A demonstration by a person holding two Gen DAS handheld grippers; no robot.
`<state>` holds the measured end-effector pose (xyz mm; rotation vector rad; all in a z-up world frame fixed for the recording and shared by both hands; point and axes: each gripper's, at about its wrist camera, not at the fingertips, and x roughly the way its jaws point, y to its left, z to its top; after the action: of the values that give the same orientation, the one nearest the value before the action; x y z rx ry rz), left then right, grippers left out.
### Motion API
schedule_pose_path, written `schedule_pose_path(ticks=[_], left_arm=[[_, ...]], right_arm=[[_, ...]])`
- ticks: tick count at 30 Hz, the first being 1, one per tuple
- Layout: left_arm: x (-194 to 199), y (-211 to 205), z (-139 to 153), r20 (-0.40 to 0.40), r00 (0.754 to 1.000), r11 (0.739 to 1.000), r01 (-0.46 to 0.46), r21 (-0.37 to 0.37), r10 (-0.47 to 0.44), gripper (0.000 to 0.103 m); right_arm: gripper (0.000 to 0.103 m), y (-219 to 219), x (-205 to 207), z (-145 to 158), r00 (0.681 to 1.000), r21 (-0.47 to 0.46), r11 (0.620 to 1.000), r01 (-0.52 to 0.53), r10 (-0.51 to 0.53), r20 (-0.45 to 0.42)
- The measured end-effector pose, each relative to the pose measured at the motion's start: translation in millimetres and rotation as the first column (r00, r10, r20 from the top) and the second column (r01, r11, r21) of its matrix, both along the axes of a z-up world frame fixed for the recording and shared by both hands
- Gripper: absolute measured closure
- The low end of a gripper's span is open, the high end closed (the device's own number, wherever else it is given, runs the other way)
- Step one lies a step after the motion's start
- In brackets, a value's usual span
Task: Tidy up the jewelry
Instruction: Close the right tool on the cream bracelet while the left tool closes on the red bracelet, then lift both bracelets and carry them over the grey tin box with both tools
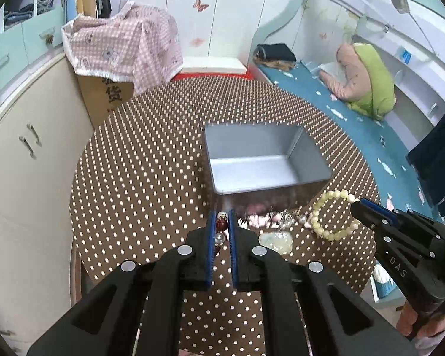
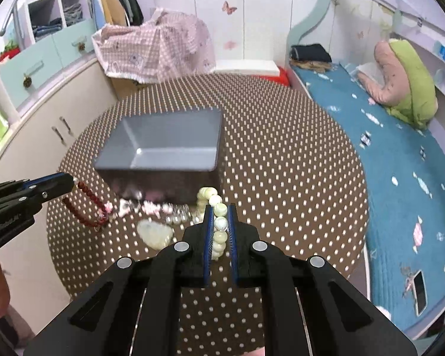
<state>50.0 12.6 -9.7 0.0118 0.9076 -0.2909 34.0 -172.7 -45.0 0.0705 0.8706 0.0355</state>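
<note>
Grey box (image 1: 264, 160) stands behind scattered jewelry (image 2: 151, 207).

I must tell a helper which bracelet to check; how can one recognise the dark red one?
On the round brown polka-dot table, look before the grey rectangular box. The dark red bead bracelet hangs from the left gripper; the other held bracelet is cream.

- Your box (image 2: 163, 148) sits on the bench (image 2: 281, 163).
- Loose jewelry (image 2: 151, 207) lies just before it.
- The bed (image 2: 385, 178) runs along the bench's right.
</note>
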Motion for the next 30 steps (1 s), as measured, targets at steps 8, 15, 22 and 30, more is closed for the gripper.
schedule_pose_path(ticks=[8, 15, 22, 30], left_arm=[[7.3, 3.4, 27.2, 0.058, 0.998, 0.999, 0.014, -0.030, -0.012, 0.096], [14.4, -2.8, 49.4, 0.126, 0.992, 0.998, 0.036, -0.045, -0.030, 0.096], [33.0, -8.1, 64.3, 0.147, 0.989, 0.995, 0.034, -0.090, -0.020, 0.096], [54.4, -12.7, 63.8, 0.134, 0.991, 0.993, 0.031, -0.117, -0.015, 0.096]], right_arm=[[0.093, 3.5, 11.1, 29.0, 0.998, -0.006, 1.000, -0.002, 0.003, 0.065], [0.093, 6.1, 20.6, 48.4, 0.993, -0.015, 1.000, -0.015, 0.016, 0.117], [0.094, 8.3, 33.7, 72.4, 0.985, 0.003, 0.999, -0.036, 0.035, 0.167], [0.094, 13.8, 56.9, 85.5, 0.982, 0.020, 0.998, -0.065, 0.060, 0.181]])
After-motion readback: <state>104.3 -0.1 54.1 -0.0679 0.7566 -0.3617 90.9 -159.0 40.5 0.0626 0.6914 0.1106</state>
